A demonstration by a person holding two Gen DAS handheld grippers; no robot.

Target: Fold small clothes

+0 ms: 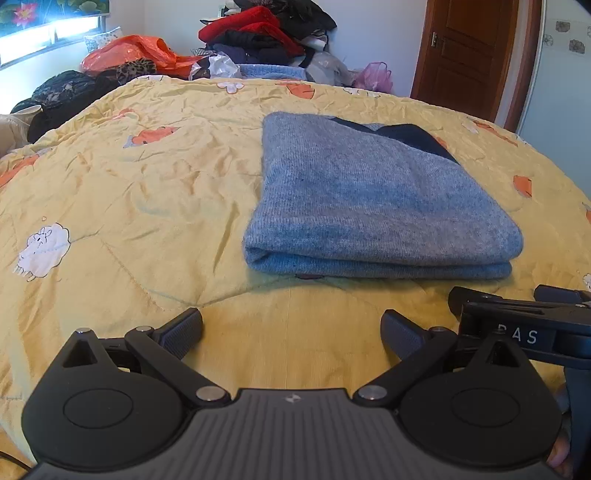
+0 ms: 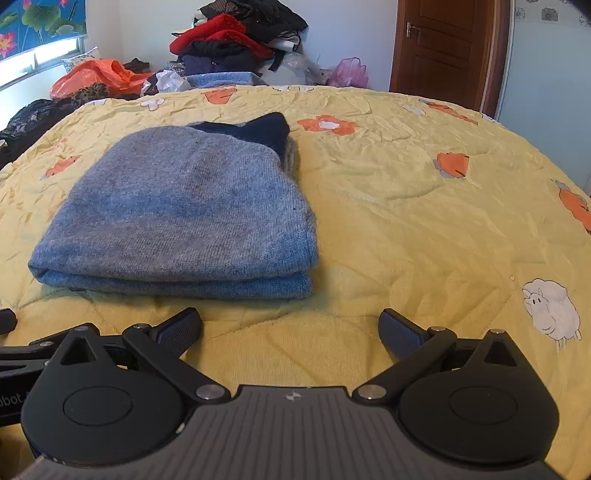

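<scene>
A blue-grey knit sweater [image 1: 369, 199] lies folded in a thick rectangle on the yellow quilt [image 1: 129, 184], a dark navy part showing at its far end. It also shows in the right wrist view [image 2: 184, 214]. My left gripper [image 1: 291, 332] is open and empty, just in front of the sweater's near folded edge and to its left. My right gripper [image 2: 290, 330] is open and empty, in front of the sweater's near right corner. The right gripper's body [image 1: 524, 325] shows at the right edge of the left wrist view.
The quilt [image 2: 424, 221] has orange flowers and white sheep printed on it. A pile of red and dark clothes [image 1: 266, 33] and an orange plastic bag [image 1: 129, 51] lie beyond the far edge. A brown door [image 1: 469, 55] stands at the back right.
</scene>
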